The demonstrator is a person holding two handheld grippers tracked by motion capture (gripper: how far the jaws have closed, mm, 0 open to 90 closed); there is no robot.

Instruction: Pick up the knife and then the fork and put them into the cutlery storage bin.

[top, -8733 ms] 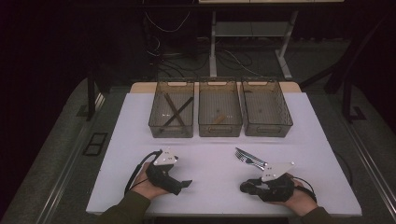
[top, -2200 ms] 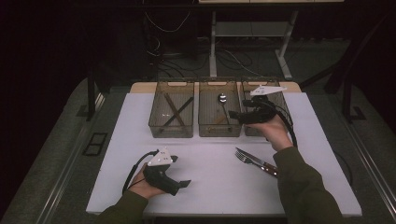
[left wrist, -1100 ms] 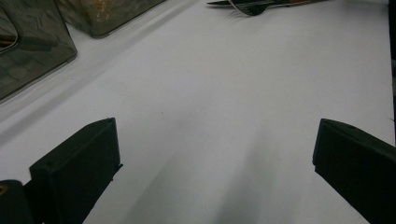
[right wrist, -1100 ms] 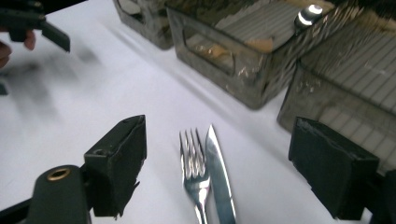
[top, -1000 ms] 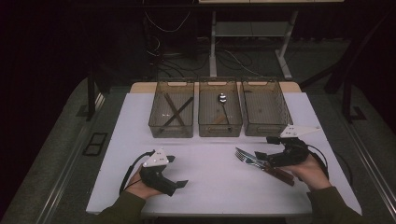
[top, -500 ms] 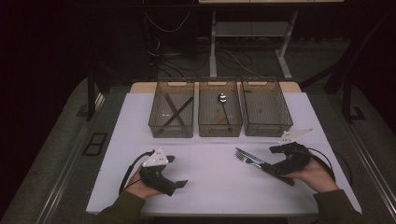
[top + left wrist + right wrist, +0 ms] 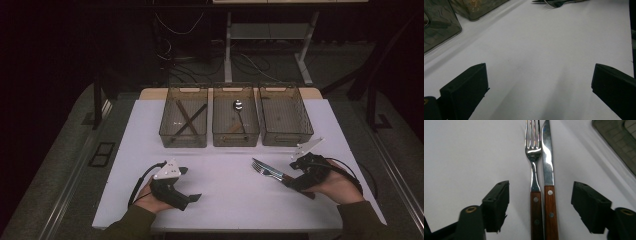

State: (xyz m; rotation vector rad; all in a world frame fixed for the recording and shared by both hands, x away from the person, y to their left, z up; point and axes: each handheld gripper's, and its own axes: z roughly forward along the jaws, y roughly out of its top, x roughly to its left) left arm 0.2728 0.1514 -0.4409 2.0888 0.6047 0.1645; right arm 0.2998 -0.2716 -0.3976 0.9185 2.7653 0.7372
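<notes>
A fork [image 7: 534, 157] and a knife [image 7: 547, 165], both with wooden handles, lie side by side on the white table. In the high view the pair [image 7: 264, 170] is right of centre. My right gripper [image 7: 540, 187] straddles both handles. Its jaws have just been closing, with gaps left on either side, so it is open. The right gripper [image 7: 287, 180] lies low on the table, pointing left. My left gripper [image 7: 190, 185] rests open on the table at front left, with bare table between its jaws [image 7: 539, 67].
Three clear bins stand in a row at the back. The left bin [image 7: 183, 144] holds two crossed dark sticks, the middle bin [image 7: 235, 142] a spoon [image 7: 238, 106]. The right bin [image 7: 286, 142] is nearest my right hand. The table's front edge is close to both hands.
A spoon now lies in the middle bin. My right hand has come back from the bins and down to the fork and knife. The left hand has stayed put.
</notes>
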